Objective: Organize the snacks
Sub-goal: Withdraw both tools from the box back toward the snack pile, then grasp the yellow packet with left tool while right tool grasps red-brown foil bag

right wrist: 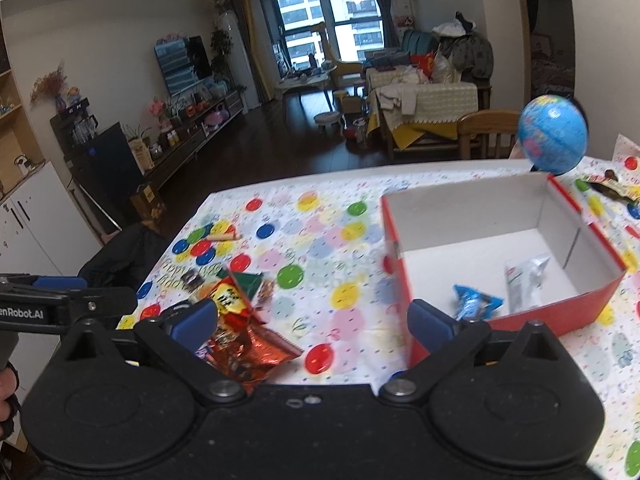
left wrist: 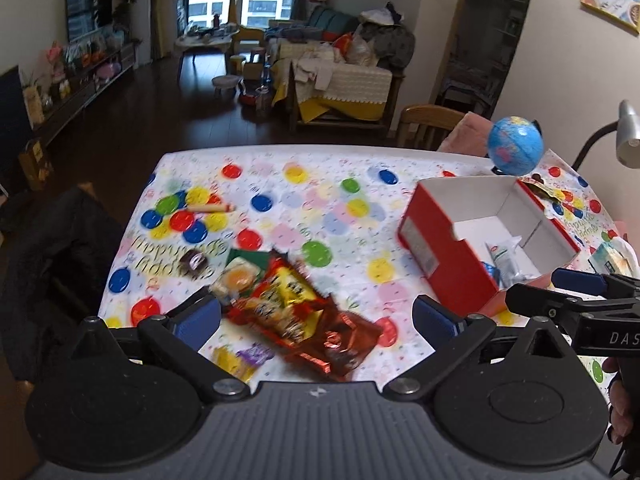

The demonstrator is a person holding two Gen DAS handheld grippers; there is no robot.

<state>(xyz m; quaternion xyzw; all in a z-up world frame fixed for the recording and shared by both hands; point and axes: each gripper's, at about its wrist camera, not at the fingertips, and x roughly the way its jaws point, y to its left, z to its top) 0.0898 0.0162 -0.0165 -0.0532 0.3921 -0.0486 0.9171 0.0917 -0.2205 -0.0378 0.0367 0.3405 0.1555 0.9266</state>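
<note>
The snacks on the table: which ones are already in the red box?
Two: the blue-wrapped snack and the silvery-white packet lie on the floor of the red box. The big red-and-yellow bag and the other snacks lie outside on the tablecloth.

Open cloth [left wrist: 340,216] btwn snack pile [left wrist: 296,312] & red box [left wrist: 448,256]; globe [left wrist: 516,151] behind box.

We hold our left claw [left wrist: 316,316], a black two-finger frame with blue pads [left wrist: 200,317], tilted downward with its jaws spread wide and nothing pressed between them. Our right claw [right wrist: 312,320], of the same black and blue build, is tilted down too and equally wide open, gripping nothing. Each claw shows at the edge of the other's view, side by side. Part of a hand [left wrist: 620,400] grips the right handle.
</note>
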